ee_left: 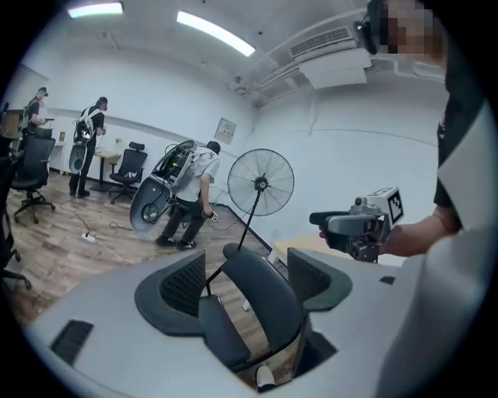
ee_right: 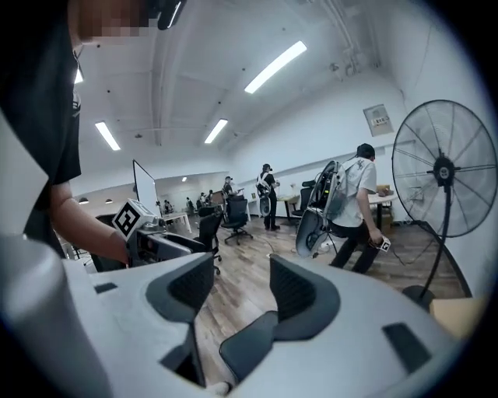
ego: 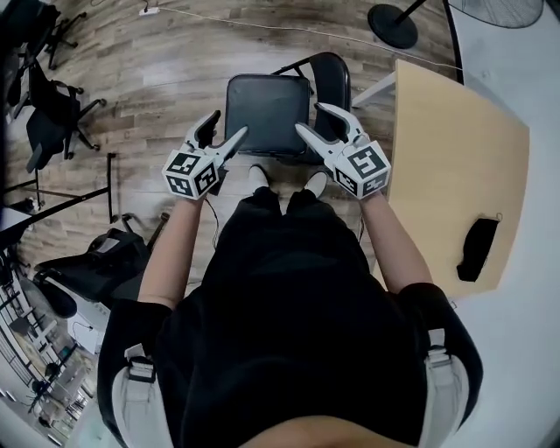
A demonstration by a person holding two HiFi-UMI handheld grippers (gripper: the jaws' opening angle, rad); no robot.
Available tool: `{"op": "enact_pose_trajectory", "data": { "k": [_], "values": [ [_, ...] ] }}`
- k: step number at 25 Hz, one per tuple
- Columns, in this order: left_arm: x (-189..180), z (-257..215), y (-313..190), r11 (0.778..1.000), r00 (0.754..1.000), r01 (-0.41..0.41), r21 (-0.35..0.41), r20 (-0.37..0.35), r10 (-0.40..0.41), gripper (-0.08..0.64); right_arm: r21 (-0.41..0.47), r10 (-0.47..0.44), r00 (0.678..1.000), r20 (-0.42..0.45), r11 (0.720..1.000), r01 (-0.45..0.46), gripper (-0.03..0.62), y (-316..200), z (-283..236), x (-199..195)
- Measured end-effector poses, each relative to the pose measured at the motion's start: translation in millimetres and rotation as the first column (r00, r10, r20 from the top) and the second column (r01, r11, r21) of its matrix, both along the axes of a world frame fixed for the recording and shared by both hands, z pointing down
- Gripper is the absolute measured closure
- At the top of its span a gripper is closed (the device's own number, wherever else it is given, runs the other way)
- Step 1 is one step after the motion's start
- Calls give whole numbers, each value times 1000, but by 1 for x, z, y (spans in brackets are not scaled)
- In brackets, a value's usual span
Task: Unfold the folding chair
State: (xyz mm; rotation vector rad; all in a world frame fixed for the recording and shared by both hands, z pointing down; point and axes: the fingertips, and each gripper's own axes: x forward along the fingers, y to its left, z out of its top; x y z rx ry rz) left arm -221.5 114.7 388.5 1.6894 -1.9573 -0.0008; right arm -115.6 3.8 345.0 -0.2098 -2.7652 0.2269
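Observation:
The black folding chair (ego: 267, 112) stands on the wood floor in front of my feet, its seat flat and its backrest (ego: 332, 80) at the far right. My left gripper (ego: 226, 129) hovers open over the seat's near left corner, and my right gripper (ego: 313, 120) hovers open over its near right corner. Neither touches the chair. In the left gripper view the left gripper (ee_left: 245, 280) has its jaws apart, with the chair's backrest (ee_left: 261, 303) beyond them and the right gripper (ee_left: 358, 225) across. In the right gripper view the right gripper (ee_right: 241, 291) is spread above the seat (ee_right: 249, 350).
A light wooden table (ego: 455, 166) stands close on the right with a black object (ego: 477, 249) on it. A pedestal fan (ee_left: 261, 185) stands beyond the chair, its base (ego: 392, 24) on the floor. Office chairs (ego: 52, 114) and gear crowd the left. People (ee_left: 191, 194) stand farther off.

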Motion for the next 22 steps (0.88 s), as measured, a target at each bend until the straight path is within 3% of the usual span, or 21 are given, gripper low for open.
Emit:
{"op": "enact_pose_trajectory", "data": {
  "k": [6, 11, 17, 22],
  "values": [
    [25, -77, -12, 993, 995, 8, 122, 100, -20, 294, -8, -39, 989, 139, 999, 41, 383, 15, -61, 0],
    [49, -116, -19, 985, 980, -12, 174, 196, -22, 343, 6, -75, 979, 190, 997, 76, 397, 23, -92, 6],
    [58, -135, -18, 977, 969, -17, 213, 245, -37, 400, 17, -115, 969, 218, 993, 114, 444, 36, -100, 3],
    [55, -139, -18, 976, 963, -3, 219, 265, -57, 469, 45, -130, 960, 250, 991, 123, 520, 39, -108, 3]
  ]
}}
